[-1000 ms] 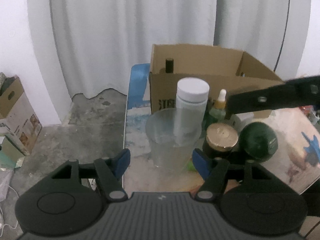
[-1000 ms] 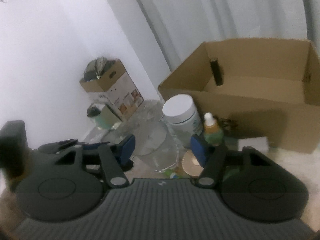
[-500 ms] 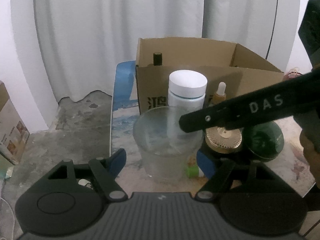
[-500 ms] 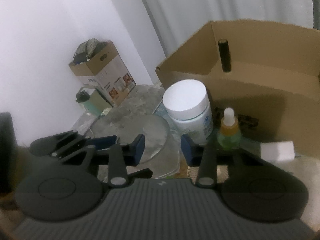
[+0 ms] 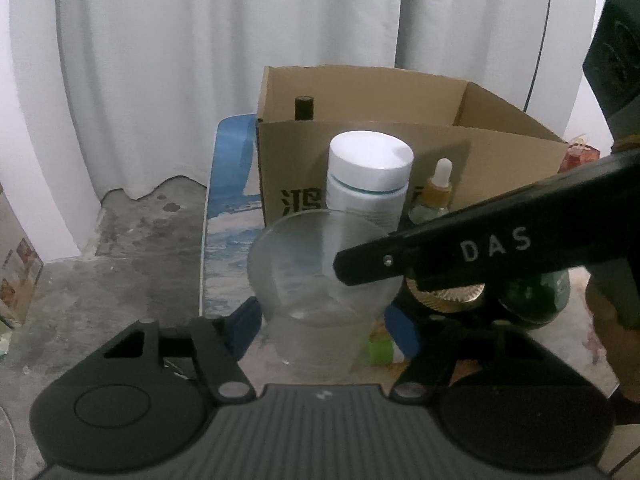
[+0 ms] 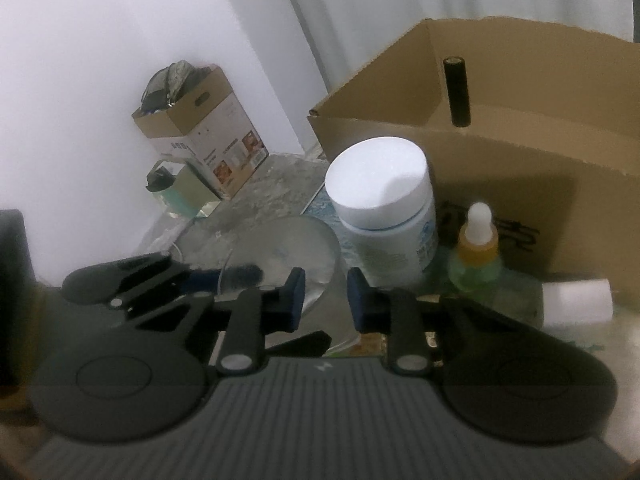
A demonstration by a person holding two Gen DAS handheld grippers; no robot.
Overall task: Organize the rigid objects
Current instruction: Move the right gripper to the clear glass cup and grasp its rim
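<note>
Backdrop: white curtain (image 5: 224,80) behind the table (image 5: 228,236); bare concrete floor (image 5: 120,264) to the left of it.
Floor box: small printed carton (image 6: 208,128) against the white wall, seen from the right wrist view, with a capped clear bottle (image 6: 176,188) just beside it.
Left gripper (image 5: 320,320): jaws spread, blue pads on either side of the plastic cup, not clamped; whether the pads touch the wall cannot be told.
Plastic cup (image 5: 320,280): translucent, upright on the table, at the front of the item group.
White jar (image 5: 370,176): upright with a white lid, directly behind the cup and in front of the cardboard box.
Cardboard box (image 5: 500,148): open top, at the back of the table; a dark cylinder (image 5: 304,108) stands upright in its left rear corner.
Dropper bottle (image 5: 438,192): amber, white cap, just right of the white jar.
Right gripper (image 6: 324,300): jaws partly closed with a narrow gap, straddling the cup rim; contact with the rim cannot be confirmed. One finger, marked DAS, crosses the left wrist view.
Gold-lidded jar (image 5: 444,296): partly hidden under that finger.
Green round container (image 5: 532,300): right of the gold lid, partly hidden.
White block (image 6: 576,300): lying beside the box front.
</note>
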